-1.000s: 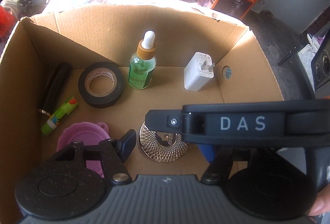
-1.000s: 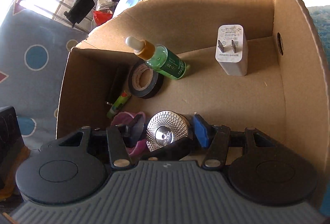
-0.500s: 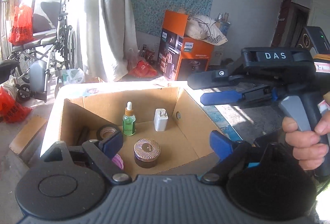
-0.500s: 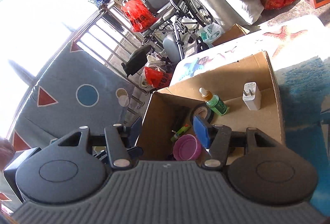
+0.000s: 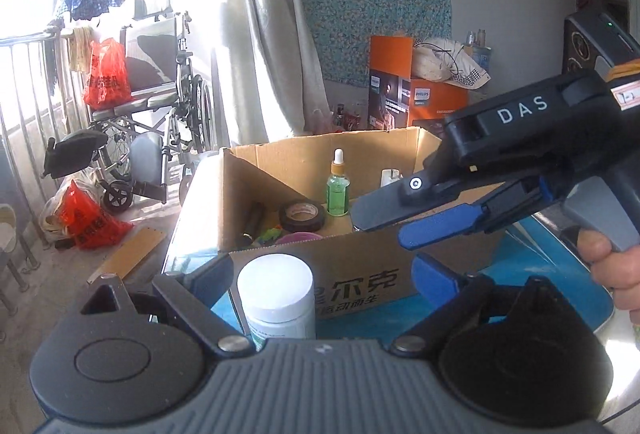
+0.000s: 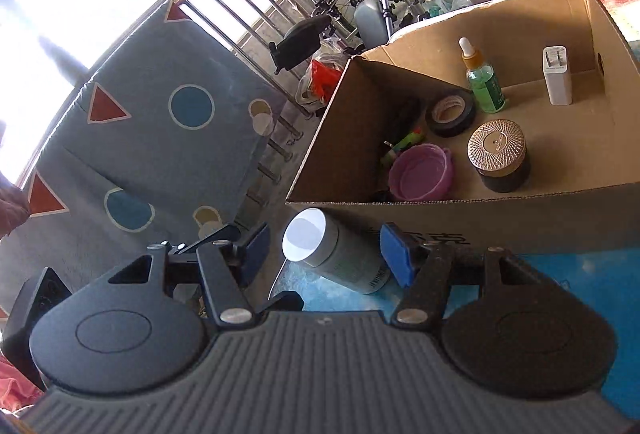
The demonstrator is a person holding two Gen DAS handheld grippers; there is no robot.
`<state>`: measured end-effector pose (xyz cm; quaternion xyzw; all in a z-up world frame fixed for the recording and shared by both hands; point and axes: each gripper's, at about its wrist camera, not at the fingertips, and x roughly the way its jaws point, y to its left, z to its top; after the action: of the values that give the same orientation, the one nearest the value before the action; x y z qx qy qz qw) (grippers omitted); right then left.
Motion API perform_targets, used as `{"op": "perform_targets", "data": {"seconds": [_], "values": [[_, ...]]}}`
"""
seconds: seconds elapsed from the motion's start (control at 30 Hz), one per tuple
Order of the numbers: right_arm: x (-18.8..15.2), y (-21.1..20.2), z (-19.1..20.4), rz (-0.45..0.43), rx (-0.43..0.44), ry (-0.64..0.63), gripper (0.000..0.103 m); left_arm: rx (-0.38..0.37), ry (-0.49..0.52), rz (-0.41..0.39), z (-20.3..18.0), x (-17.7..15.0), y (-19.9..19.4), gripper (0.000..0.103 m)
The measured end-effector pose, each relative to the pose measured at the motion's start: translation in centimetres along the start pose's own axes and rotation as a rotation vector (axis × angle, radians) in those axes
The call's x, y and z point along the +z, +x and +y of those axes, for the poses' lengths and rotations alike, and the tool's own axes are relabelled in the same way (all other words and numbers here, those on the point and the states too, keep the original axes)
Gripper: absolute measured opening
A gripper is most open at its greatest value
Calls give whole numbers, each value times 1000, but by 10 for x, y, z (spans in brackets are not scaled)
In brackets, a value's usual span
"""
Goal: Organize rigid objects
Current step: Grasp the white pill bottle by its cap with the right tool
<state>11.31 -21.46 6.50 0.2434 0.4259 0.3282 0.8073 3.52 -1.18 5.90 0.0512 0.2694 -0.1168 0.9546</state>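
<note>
A cardboard box [image 5: 360, 274] [image 6: 520, 226] holds a green dropper bottle [image 5: 338, 190] [image 6: 484, 84], a black tape roll [image 5: 302, 216] [image 6: 450, 112], a white charger [image 6: 556, 76], a purple lid [image 6: 422, 172] and a dark jar with a gold lid [image 6: 498, 150]. A white-capped bottle [image 5: 278, 294] [image 6: 332, 254] stands on the blue table in front of the box. My left gripper [image 5: 324, 274] is open with the bottle between its fingers, apart from them. My right gripper [image 6: 328, 250] is open and empty; it also shows in the left wrist view [image 5: 396, 222] above the box's near right edge.
A wheelchair [image 5: 160, 106] and red bags [image 5: 88, 222] stand on the floor to the left. An orange Philips box [image 5: 416, 94] stands behind the cardboard box. A patterned mat [image 6: 152, 138] leans beside the table.
Both grippers have pulled back and up out of the box. The gold-lidded jar now stands free inside it. The white-capped bottle has come into view between the fingers.
</note>
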Motion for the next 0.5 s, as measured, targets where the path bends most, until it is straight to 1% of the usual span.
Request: {"op": "perform_targets", "data": {"seconds": [0.07,0.13,0.2,0.3,0.33,0.4,0.47,0.5], "values": [[-1,14,4,19,-6,-3,61,20,-10,21,7,-6,9,96],[0,30,7,37,-13,-3,61,27,-25,45,12,-9,17,89],[2,44,5,50,-24,2,60,27,-46,72,18,-15,26,85],[3,60,6,62,-43,-2,57,25,-60,93,24,-20,35,76],[3,64,6,66,-48,-4,55,23,-63,98,26,-21,37,71],[3,70,7,71,-52,-6,53,24,-71,102,28,-23,39,68],[4,76,6,76,-58,-6,50,31,-75,101,30,-24,40,62],[4,78,5,79,-56,-5,49,40,-75,98,31,-24,40,56]]}}
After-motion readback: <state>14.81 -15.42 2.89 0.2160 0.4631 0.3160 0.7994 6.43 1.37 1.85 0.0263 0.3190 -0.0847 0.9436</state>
